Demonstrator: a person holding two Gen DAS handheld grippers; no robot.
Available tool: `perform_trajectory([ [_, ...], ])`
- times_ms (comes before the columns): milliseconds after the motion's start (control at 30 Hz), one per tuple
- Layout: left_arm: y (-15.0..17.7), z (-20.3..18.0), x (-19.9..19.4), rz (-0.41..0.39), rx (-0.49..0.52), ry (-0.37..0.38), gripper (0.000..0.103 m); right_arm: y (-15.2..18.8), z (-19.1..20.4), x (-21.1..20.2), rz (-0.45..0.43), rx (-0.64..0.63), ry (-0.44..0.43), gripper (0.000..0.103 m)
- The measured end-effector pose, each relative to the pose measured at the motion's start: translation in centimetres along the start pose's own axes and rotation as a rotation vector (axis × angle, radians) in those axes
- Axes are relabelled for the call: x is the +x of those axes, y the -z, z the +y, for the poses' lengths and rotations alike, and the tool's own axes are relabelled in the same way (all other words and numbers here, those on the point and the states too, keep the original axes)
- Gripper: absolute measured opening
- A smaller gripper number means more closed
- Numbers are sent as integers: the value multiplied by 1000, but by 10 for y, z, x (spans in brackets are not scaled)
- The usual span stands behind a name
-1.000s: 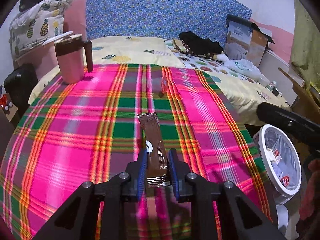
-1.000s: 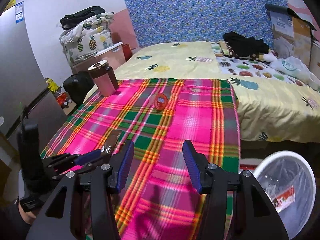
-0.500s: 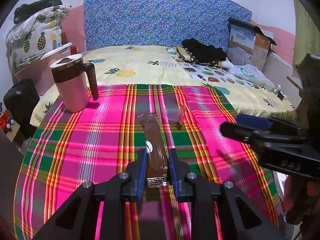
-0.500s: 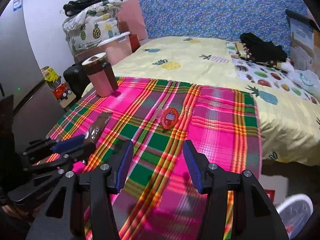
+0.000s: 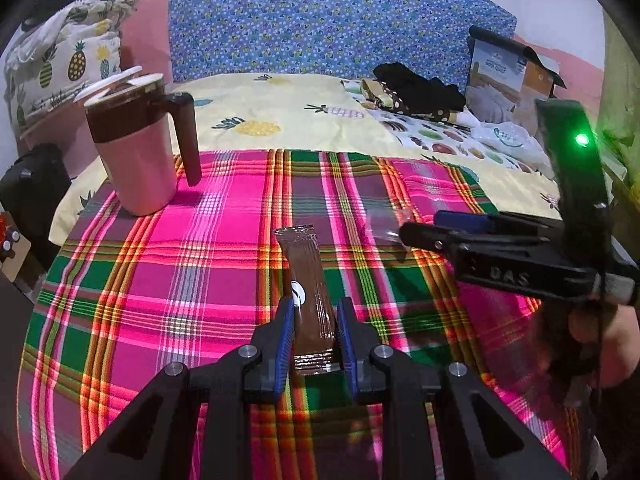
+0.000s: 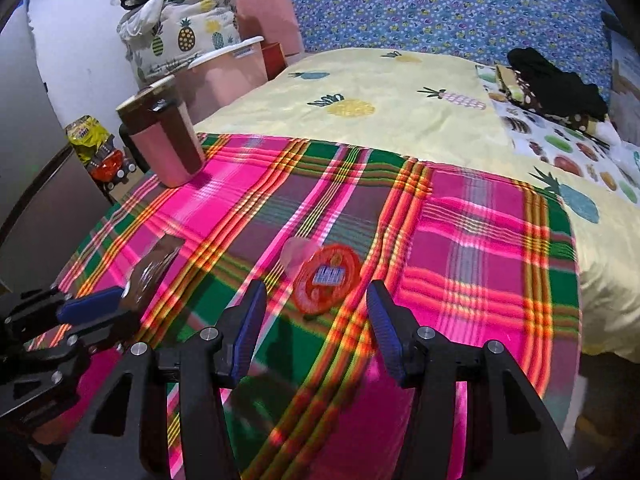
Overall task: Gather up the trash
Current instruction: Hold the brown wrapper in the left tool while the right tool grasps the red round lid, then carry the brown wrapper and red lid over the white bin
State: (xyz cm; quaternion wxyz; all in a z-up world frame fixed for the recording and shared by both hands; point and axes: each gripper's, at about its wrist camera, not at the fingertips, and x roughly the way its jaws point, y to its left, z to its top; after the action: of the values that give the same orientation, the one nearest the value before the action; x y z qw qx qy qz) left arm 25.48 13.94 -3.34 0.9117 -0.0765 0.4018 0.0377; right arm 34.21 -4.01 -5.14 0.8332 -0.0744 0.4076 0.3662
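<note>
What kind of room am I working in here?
Most likely a bedroom: a bed with a pineapple-print sheet, a blue floral headboard, and folded bedding stacked on a tub.

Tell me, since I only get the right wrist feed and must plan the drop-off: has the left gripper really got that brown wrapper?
Observer: Yes. In the left wrist view the left gripper is shut on the near end of the brown snack wrapper, which sticks out forward past its fingertips.
Operator: How does my right gripper sit from there?
Observer: The right gripper comes in from the side, its tips at a clear plastic flap on the plaid blanket.
Operator: Any status light on my rig?
Observer: A green light glows on the black unit above the right gripper.
</note>
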Motion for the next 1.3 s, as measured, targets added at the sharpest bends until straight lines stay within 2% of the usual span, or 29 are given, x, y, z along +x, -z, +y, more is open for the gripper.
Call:
perform_trajectory([
  [500, 2, 9, 17, 23, -26, 18, 23, -7, -6, 20, 34, 13, -66, 53],
  [533, 2, 8, 16, 25, -29, 17, 23, -7, -6, 20, 36, 19, -78, 45],
  [567, 3, 8, 16, 25, -30, 16, 23, -7, -6, 19, 37, 25, -85, 44],
  [933, 8, 2, 0, 12, -43, 13, 23, 8, 11, -15, 13, 33, -67, 44],
  [1300, 31, -28, -34, -1, -33, 24, 23, 41, 26, -61, -20, 45, -28, 44],
])
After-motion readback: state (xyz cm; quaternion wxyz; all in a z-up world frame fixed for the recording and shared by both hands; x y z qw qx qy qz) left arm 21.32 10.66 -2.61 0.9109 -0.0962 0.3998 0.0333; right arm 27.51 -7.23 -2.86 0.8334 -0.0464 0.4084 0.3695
